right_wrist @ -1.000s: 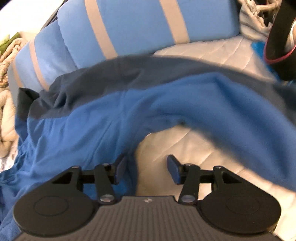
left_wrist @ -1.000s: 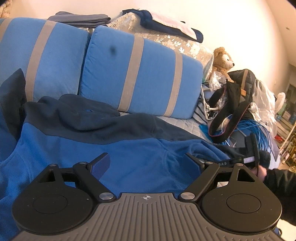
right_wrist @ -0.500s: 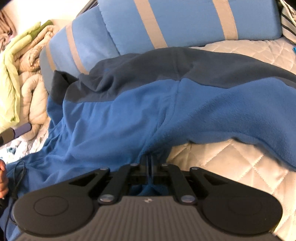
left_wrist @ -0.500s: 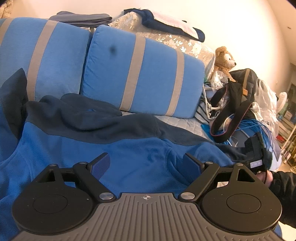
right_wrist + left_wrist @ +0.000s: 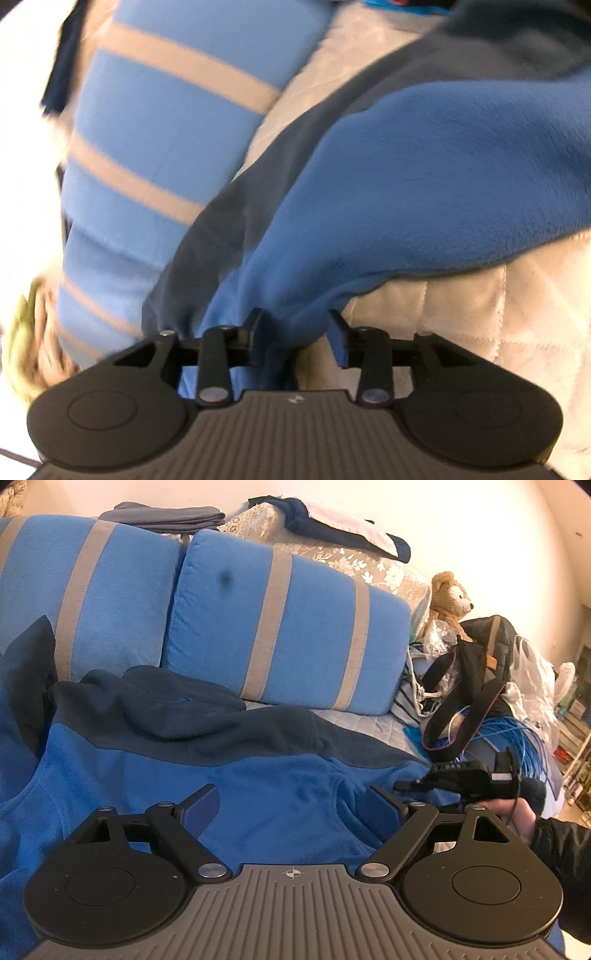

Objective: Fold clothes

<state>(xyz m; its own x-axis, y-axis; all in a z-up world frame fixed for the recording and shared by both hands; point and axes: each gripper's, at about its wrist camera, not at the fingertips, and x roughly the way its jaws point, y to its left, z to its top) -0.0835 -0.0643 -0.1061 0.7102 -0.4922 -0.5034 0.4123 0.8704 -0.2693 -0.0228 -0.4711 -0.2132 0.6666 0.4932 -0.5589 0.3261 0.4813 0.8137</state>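
Left wrist view showed the fleece point(image 5: 229, 797) sprawled unfolded over the sofa point(image 5: 280, 627), no fold made. My left fingers point(image 5: 293, 806) gaped wide, empty, above it. My right fingers point(image 5: 297, 334) had just been opening, half apart, fleece bunched between them.

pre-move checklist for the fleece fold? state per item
1. Left gripper clear of cloth: ok, jaws wide, nothing between them, blue and navy fleece jacket lies beyond.
2. Right gripper holding fleece: not ok, jaws have just been opening; a blue fold sits between them but the right pad stands apart from it.
3. Jacket flat: not ok, bunched and creased over the white quilted cover.
4. Room to fold: cannot tell, black strap bag and blue cables crowd the right end.
5. Right view sharp: not ok, blurred.
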